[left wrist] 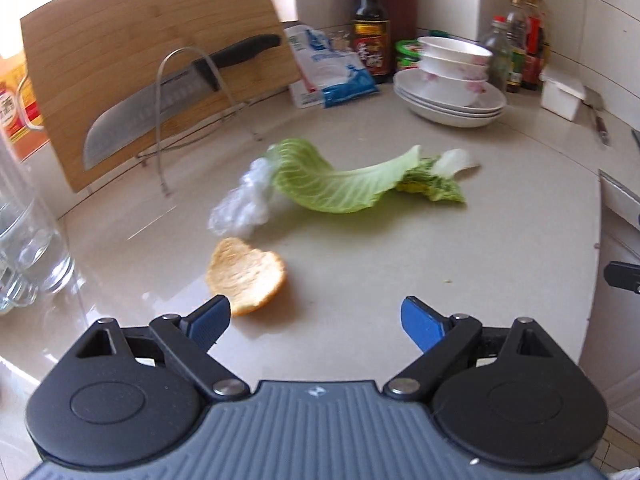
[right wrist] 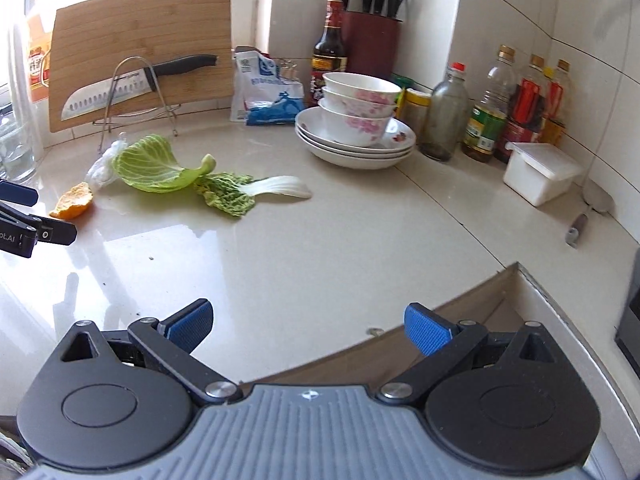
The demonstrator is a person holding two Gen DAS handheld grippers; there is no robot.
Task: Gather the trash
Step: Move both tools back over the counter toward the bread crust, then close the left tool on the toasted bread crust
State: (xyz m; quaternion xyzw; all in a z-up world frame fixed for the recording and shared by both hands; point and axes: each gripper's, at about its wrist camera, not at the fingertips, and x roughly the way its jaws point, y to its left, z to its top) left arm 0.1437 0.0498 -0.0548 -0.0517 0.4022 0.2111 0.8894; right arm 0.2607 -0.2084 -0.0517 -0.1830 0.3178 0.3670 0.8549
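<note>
My left tool hangs spread and empty just short of the orange peel; my right tool, also spread, holds nothing. Beyond the peel lie crumpled plastic and cabbage leaf. The curved peel may skid across the glossy bench.

Kitchen corner with a pale, glossy table under white tiled walls

Bright daylight comes in from the left behind the bamboo cutting board, which leans on the wall in a wire rack. To the right of the board the white tiled wall turns a corner. The table shines with reflections, and its front edge steps down to a metal rim far right of the board.
</note>
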